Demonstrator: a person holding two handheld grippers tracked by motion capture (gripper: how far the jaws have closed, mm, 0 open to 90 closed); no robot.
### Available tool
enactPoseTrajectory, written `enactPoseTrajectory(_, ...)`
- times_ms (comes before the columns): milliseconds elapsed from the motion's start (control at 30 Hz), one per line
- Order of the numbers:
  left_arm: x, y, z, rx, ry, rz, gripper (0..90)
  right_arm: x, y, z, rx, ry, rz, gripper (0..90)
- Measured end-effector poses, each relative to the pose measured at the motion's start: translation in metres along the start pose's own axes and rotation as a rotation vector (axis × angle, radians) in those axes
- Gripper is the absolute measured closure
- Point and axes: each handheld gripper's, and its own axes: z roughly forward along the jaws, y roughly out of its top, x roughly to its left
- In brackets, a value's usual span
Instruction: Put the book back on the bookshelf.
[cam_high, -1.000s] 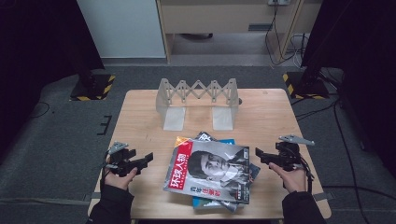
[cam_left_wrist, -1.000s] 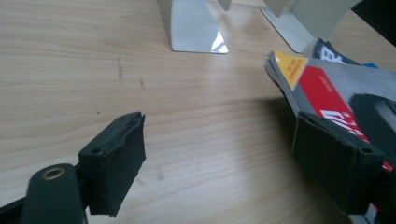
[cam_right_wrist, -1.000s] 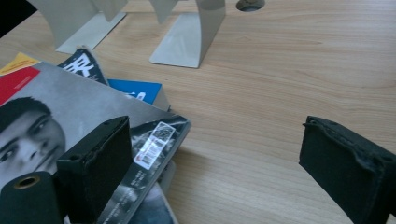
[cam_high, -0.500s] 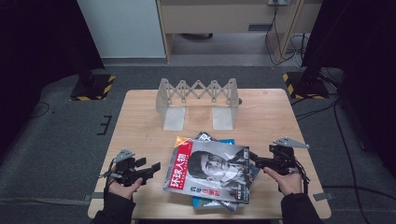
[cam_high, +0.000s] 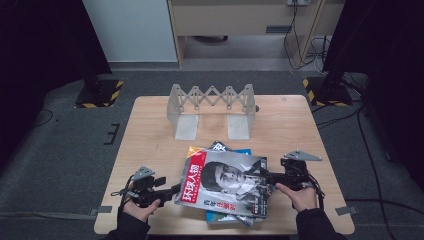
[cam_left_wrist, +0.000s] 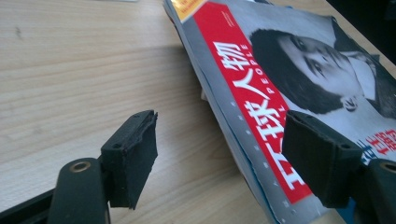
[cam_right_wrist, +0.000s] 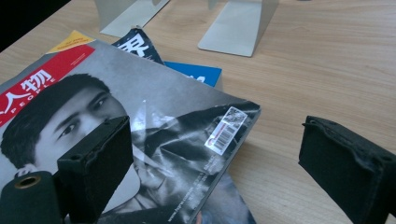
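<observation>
Top magazine (cam_high: 225, 184): grey cover, black-and-white portrait, red spine band with white lettering, orange corner. Magazine beneath (cam_right_wrist: 192, 72): blue. Bench (cam_high: 150, 135): light wood grain. Bookend rack (cam_high: 212, 107): pale grey. Left claw (cam_left_wrist: 219, 154) pads (cam_left_wrist: 133, 154): black.

The top magazine (cam_high: 227, 182) hides most of the magazines beneath (cam_high: 235, 150); their titles are cut short. Its barcode label (cam_right_wrist: 225, 123) is too small to read.
</observation>
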Motion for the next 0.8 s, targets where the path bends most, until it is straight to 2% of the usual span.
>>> enactPoseTrajectory(200,-0.006,-0.004,0.004,0.027,-0.033,-0.006,25.7,0.008,-0.004,0.005,0.014,0.023,-0.011,9.8)
enactPoseTrajectory(400,-0.009,-0.006,0.008,0.061,-0.049,0.009,25.7,0.014,-0.011,0.011,0.030,0.047,-0.021,9.8)
enactPoseTrajectory(633,-0.011,-0.008,0.017,0.104,-0.064,0.006,25.7,0.021,-0.018,0.020,0.059,0.064,-0.052,9.8)
enactPoseTrajectory(800,-0.012,-0.009,0.022,0.121,-0.094,-0.018,24.9,0.023,-0.021,0.026,0.078,0.067,-0.064,9.8)
